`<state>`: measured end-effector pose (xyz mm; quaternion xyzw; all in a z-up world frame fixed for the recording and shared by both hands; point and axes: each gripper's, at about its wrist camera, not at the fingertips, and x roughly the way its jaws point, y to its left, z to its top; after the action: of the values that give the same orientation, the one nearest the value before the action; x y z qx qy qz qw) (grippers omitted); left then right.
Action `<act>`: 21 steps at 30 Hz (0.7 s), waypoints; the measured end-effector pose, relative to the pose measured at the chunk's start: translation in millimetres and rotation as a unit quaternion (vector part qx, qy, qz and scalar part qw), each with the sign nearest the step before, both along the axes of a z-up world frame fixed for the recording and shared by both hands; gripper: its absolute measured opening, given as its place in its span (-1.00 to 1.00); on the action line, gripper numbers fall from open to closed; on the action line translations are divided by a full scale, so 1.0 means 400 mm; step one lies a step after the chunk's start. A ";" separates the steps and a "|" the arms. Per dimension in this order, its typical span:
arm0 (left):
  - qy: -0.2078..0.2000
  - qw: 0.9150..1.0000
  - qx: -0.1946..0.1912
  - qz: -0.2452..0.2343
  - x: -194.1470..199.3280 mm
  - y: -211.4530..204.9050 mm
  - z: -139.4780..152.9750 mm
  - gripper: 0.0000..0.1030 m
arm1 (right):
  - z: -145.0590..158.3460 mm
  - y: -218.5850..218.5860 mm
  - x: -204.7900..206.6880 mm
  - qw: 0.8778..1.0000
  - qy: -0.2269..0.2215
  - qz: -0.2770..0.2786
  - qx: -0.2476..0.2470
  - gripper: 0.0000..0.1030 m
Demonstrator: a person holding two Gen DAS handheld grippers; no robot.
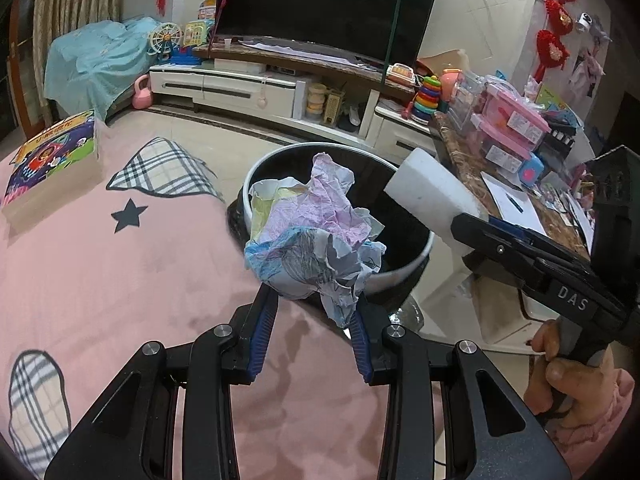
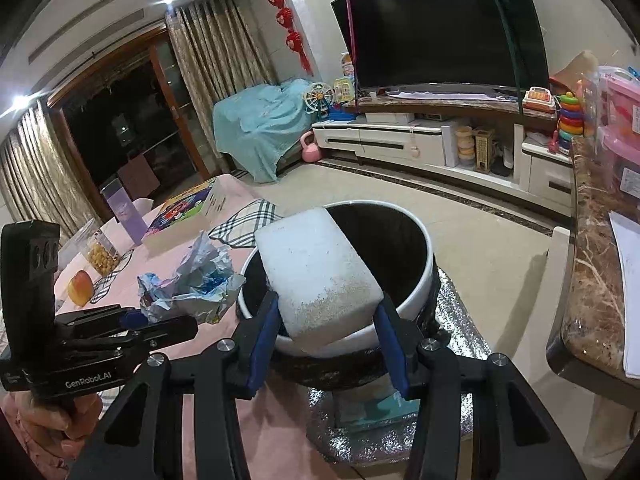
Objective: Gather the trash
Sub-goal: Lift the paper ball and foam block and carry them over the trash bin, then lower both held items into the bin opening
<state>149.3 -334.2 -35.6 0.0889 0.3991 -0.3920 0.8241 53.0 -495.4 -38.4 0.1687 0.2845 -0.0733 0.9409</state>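
My left gripper [image 1: 314,304] is shut on a crumpled wad of paper [image 1: 316,236], pink, blue and white, held at the near rim of a round bin [image 1: 404,268] with a white rim and black inside. My right gripper [image 2: 326,312] is shut on a white foam block [image 2: 316,272] and holds it over the bin's [image 2: 404,304] near edge. The block also shows in the left wrist view [image 1: 432,196], to the right of the bin. The wad also shows in the right wrist view [image 2: 192,284], left of the bin.
A pink tablecloth [image 1: 120,264] covers the table to the left, with a puzzle box [image 1: 52,160], an apple [image 2: 80,288] and a snack jar [image 2: 102,254] on it. A marble counter [image 2: 592,280] with papers and toys stands right. A TV stand [image 2: 400,140] is behind.
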 end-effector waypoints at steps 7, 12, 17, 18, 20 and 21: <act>-0.004 1.000 0.007 0.001 0.029 -0.032 0.007 -0.35 | 0.004 -0.015 0.021 1.000 0.003 0.000 -0.003 -0.06; -0.009 1.000 0.010 -0.004 0.039 -0.056 0.015 -0.35 | 0.011 -0.023 0.040 1.000 0.007 -0.002 -0.007 -0.06; -0.013 1.000 0.014 -0.006 0.047 -0.071 0.018 -0.35 | 0.015 -0.030 0.054 1.000 0.009 -0.003 -0.009 -0.06; -0.013 1.000 0.015 -0.006 0.048 -0.072 0.018 -0.35 | 0.013 -0.031 0.056 1.000 0.010 -0.004 -0.009 -0.06; -0.013 1.000 0.017 -0.006 0.053 -0.077 0.017 -0.35 | 0.012 -0.034 0.059 1.000 0.011 -0.006 -0.008 -0.06; -0.013 1.000 0.018 -0.006 0.054 -0.078 0.017 -0.35 | 0.009 -0.036 0.060 1.000 0.012 -0.006 -0.006 -0.06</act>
<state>170.9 -365.5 -28.9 0.1113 0.3951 -0.3882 0.8251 77.1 -509.6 -34.7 0.1637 0.2946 -0.0830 0.9378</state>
